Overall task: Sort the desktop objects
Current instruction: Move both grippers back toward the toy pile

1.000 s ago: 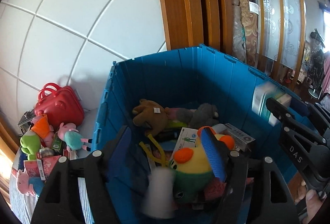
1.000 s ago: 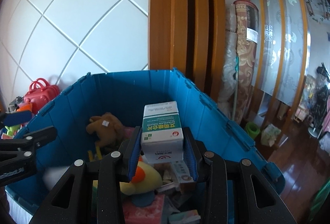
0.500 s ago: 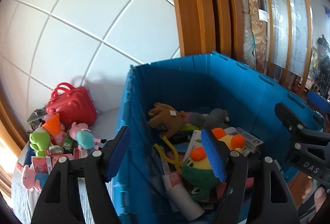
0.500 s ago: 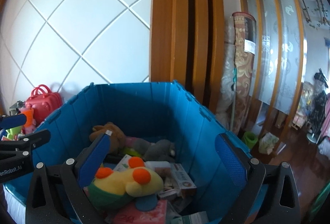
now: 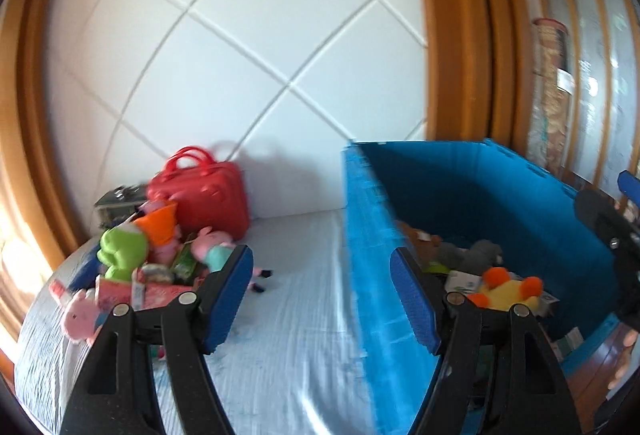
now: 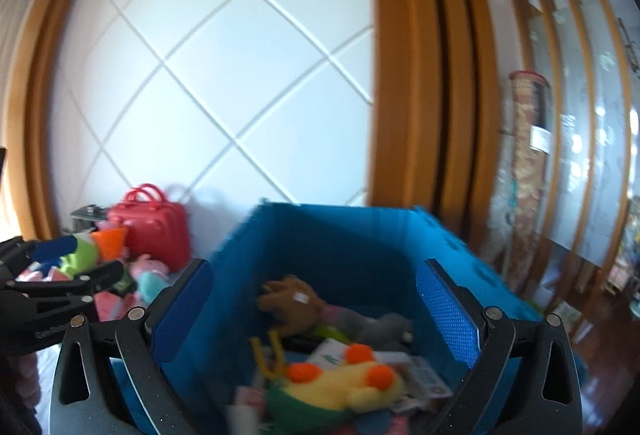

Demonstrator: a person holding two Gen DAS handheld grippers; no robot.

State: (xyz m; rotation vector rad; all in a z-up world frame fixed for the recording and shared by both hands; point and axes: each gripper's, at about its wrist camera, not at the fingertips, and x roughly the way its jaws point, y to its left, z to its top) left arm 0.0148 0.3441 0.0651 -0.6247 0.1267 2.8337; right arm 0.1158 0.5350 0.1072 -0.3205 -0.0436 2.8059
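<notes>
Toy pile [image 5: 152, 259] left of the crate [image 5: 372, 259], soft toys [image 6: 344, 379] inside it

White-sheeted bed [image 5: 304, 335], blue crate [image 5: 372, 275], red case [image 5: 208, 195], plush toy pile [image 5: 136, 259]

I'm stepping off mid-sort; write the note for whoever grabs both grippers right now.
Left gripper: open, empty, aimed at the bed sheet beside the blue plastic crate.
Right gripper: wide open, empty, over the crate.
Done: yellow plush bird, brown plush toy and boxes lie in the crate.
Left: red toy handbag, green plush frog and pink pig dolls remain piled on the bed.
</notes>
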